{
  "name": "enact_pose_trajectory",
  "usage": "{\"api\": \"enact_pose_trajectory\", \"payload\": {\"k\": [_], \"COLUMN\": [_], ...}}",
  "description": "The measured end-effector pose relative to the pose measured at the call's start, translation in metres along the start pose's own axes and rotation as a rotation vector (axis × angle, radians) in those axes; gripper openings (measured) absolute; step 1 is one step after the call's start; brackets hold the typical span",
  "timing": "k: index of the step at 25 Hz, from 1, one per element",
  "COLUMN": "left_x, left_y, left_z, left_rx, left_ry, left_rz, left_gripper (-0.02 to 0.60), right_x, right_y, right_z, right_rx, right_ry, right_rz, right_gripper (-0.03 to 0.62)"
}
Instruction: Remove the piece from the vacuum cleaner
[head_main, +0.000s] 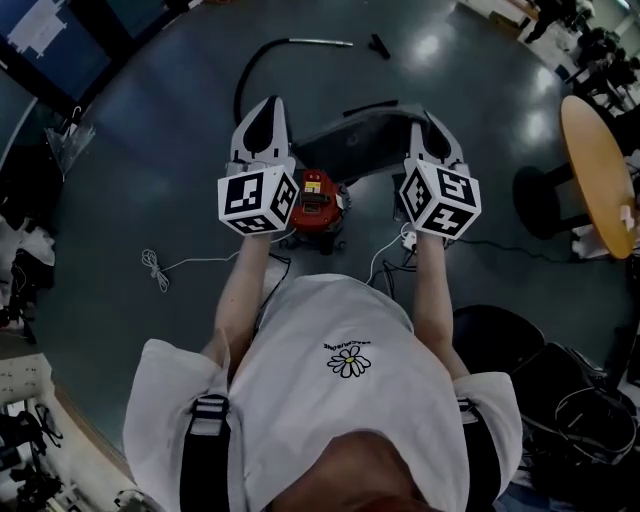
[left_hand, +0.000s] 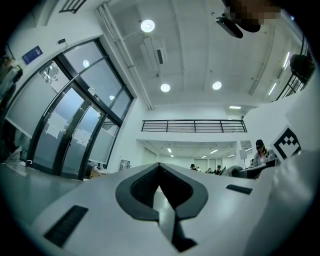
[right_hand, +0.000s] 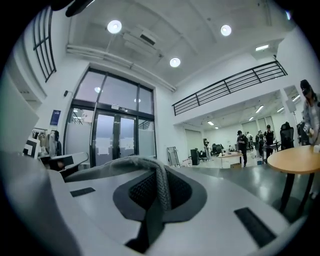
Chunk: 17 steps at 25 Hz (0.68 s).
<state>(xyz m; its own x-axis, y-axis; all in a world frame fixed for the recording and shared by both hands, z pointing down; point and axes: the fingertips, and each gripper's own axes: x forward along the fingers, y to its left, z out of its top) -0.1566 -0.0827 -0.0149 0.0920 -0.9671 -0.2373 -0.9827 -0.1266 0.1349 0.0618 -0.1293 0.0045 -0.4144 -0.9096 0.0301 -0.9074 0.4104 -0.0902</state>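
Holding left white two-jaw gripper (head_main: 266, 110) & right white two-jaw gripper (head_main: 433, 122) raised, both shut tight, empty; prob. ready pose. Red-black plastic vacuum cleaner (head_main: 318, 200) low at 12 o'clock, between them, untouched.

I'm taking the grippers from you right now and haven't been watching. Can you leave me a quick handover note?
Left gripper: shut, empty, held up off the floor.
Right gripper: shut, empty, also raised.
Vacuum cleaner: red, on the floor below and between the two grippers; neither touches it.
Farther out on the floor: a curved black hose with a pale tube at its far end, and a small black piece. Whether the hose joins the vacuum cleaner cannot be told.
Done: nothing confirmable.
Left: lower a gripper to the vacuum cleaner, grip the piece and pull it off.
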Motion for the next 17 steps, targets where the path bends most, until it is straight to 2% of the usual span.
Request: {"api": "enact_pose_trajectory", "payload": {"k": [12, 17], "left_x": [0.001, 0.010], "left_y": [-0.003, -0.017], "left_z": [-0.011, -0.005], "left_rx": [-0.034, -0.066], "left_ry": [0.017, 0.004], "left_rz": [-0.011, -0.022], "left_gripper": [-0.008, -0.008], "right_x": [-0.006, -0.010], "right_y": [-0.019, -0.027], "right_z": [-0.010, 0.003], "right_rx": [0.037, 0.013], "right_ry": [0.021, 0.006], "right_rz": [-0.060, -0.077], "right_gripper": [0.023, 0.023]}}
